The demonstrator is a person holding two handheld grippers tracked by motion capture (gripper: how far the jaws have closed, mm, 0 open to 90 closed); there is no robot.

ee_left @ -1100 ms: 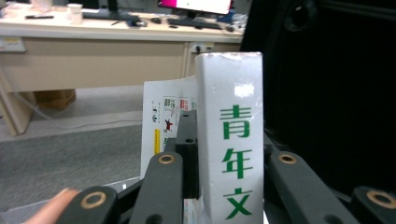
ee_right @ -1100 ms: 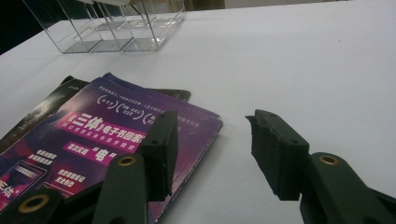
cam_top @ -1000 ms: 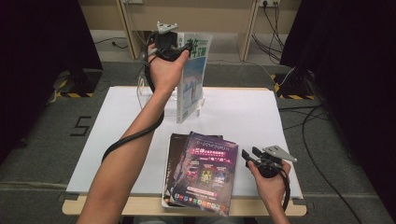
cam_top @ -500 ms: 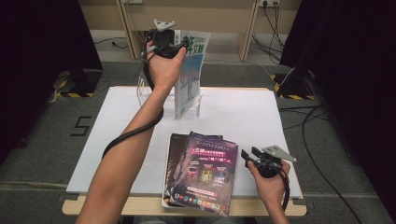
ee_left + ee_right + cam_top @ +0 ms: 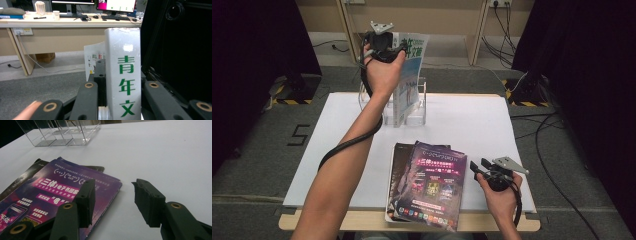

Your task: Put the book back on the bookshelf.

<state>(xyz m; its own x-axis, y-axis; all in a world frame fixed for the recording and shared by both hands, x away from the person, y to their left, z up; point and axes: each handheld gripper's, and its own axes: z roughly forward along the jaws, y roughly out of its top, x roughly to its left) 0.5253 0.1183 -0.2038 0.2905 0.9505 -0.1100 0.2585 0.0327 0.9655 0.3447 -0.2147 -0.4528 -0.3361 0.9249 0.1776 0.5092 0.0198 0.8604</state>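
Note:
My left gripper (image 5: pixel 388 47) is raised at the far side of the table and is shut on a white magazine with green characters (image 5: pixel 409 75), held upright. In the left gripper view its spine (image 5: pixel 125 75) stands between the jaws. Its lower edge hangs over the clear acrylic holder (image 5: pixel 419 107), whose slots (image 5: pixel 65 135) look empty. A purple magazine (image 5: pixel 432 185) tops a small stack at the near edge. My right gripper (image 5: pixel 477 167) rests just right of that stack, open, with nothing between its fingers (image 5: pixel 113 195). The purple cover (image 5: pixel 57 190) lies beside its left jaw.
The white table (image 5: pixel 472 120) has bare surface left and right of the holder. A dark magazine (image 5: pixel 398 165) sticks out from under the purple one. Black curtains stand at both sides, and cables (image 5: pixel 557 125) run over the floor at the right.
My left hand has lifted the white magazine a little higher over the holder and shifted it slightly left. The right gripper has stayed in place.

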